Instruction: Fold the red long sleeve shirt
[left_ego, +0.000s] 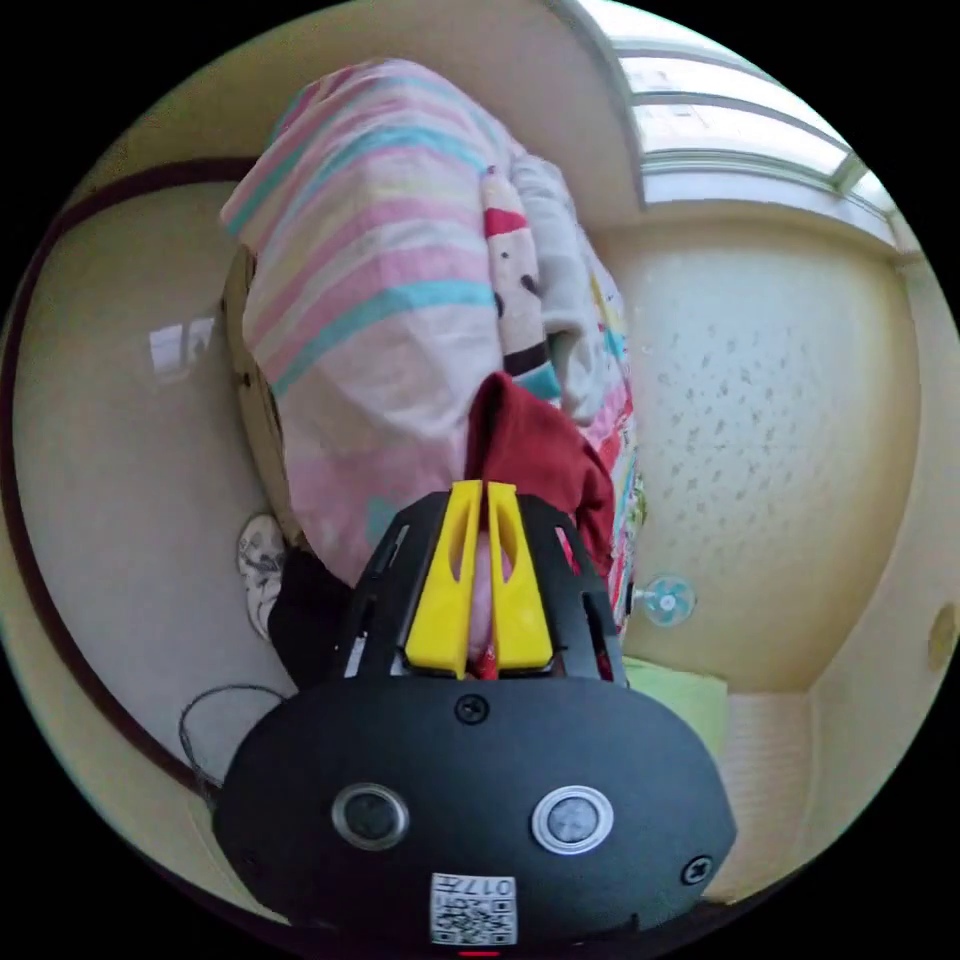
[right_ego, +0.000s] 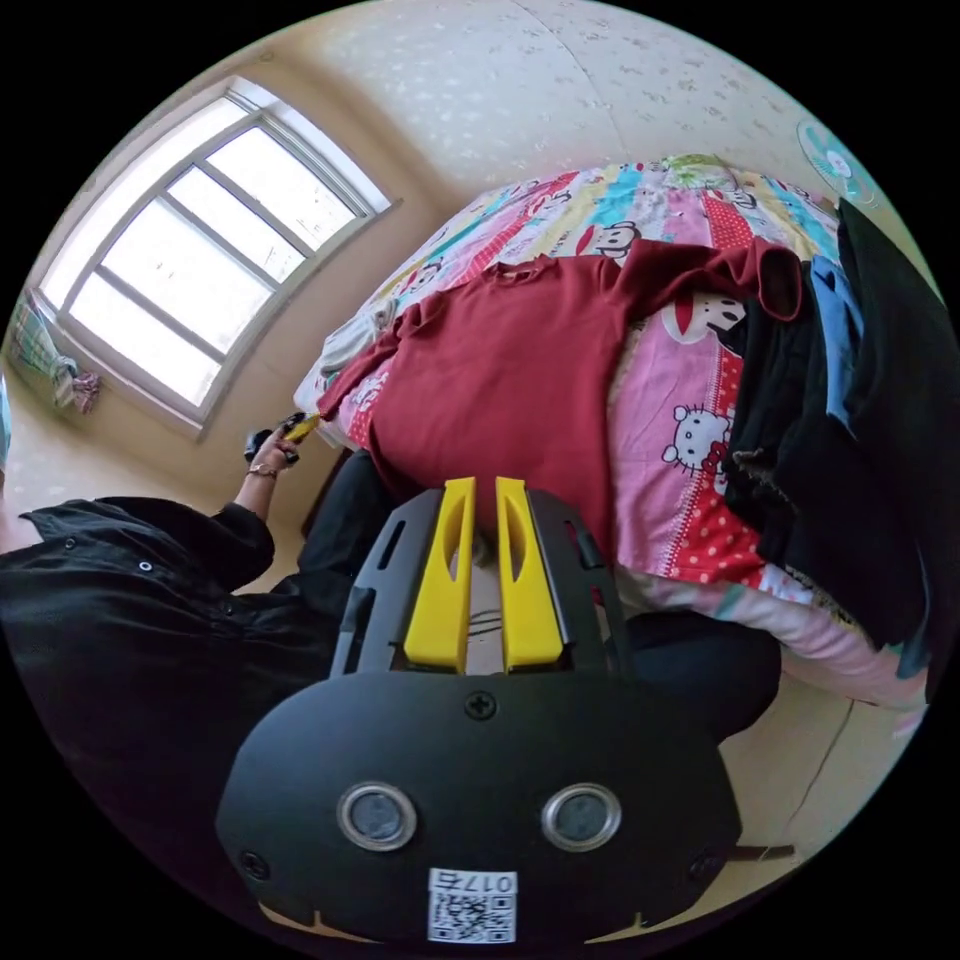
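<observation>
Right gripper view: right gripper (right_ego: 485, 485) nearest, yellow jaws close together with a narrow gap, tips at the near hem of the red long sleeve shirt (right_ego: 520, 370); cannot tell whether cloth is caught between them. Person's black sleeve (right_ego: 130, 600) at near left. The shirt lies spread flat, front up, on the bed (right_ego: 690, 440), over a patterned pink sheet. Its left sleeve hangs off the bed's left edge, where the left gripper (right_ego: 300, 428) sits in the person's hand (right_ego: 268, 455). Right sleeve runs to the far right, cuff turned over beside a pile of dark clothes (right_ego: 850, 450). Window (right_ego: 200, 250) at far left.

Left gripper view: left gripper (left_ego: 483, 487) jaws pressed nearly together, pinching red shirt (left_ego: 540, 450) fabric that bunches up just beyond the tips. Striped bedding (left_ego: 370, 300) behind it, window (left_ego: 740, 130) farther off.
</observation>
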